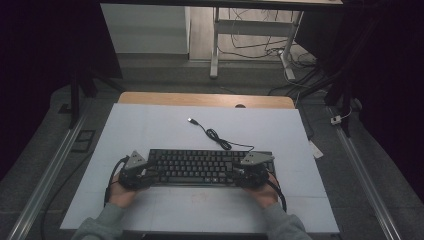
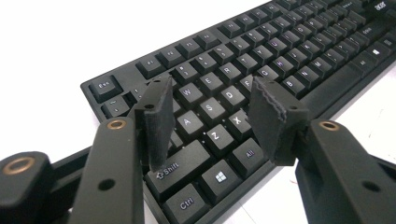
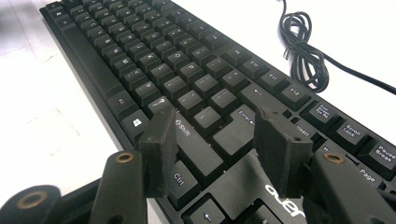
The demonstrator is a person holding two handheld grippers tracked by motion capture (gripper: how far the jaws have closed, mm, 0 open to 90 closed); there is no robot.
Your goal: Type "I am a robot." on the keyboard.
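A: From the high view, where lies the keyboard [image 1: 202,166] against the two tongs?

B: It lies on the white table [image 1: 150,130] with its long axis running left to right, across the person; the left gripper [image 1: 141,174] sits at its left short end and the right gripper [image 1: 239,176] at its right short end — so each hand is near to its own end, and neither is nearer to the middle; the cable [image 1: 220,139] goes away from the far edge toward the USB plug [image 1: 191,120].

A: And in the left gripper view?

B: The keyboard [image 2: 261,70] stretches away to the upper right; the left gripper [image 2: 212,128] hangs over the corner with Shift, Ctrl and the Windows key; the jaws stand apart, with keys seen between them, and the pads press on nothing that I can see.

A: The right gripper view?

B: The keyboard [image 3: 154,60] runs to the upper left; the right gripper [image 3: 217,149] is over the right Shift and Enter, near the printed logo; its jaws are also apart and clamp nothing; the coiled cable [image 3: 303,46] lies beyond the far edge.

A: So the coming move?

B: I judge it turns on the long axis — each gripper must take its own end, from the outside inward.
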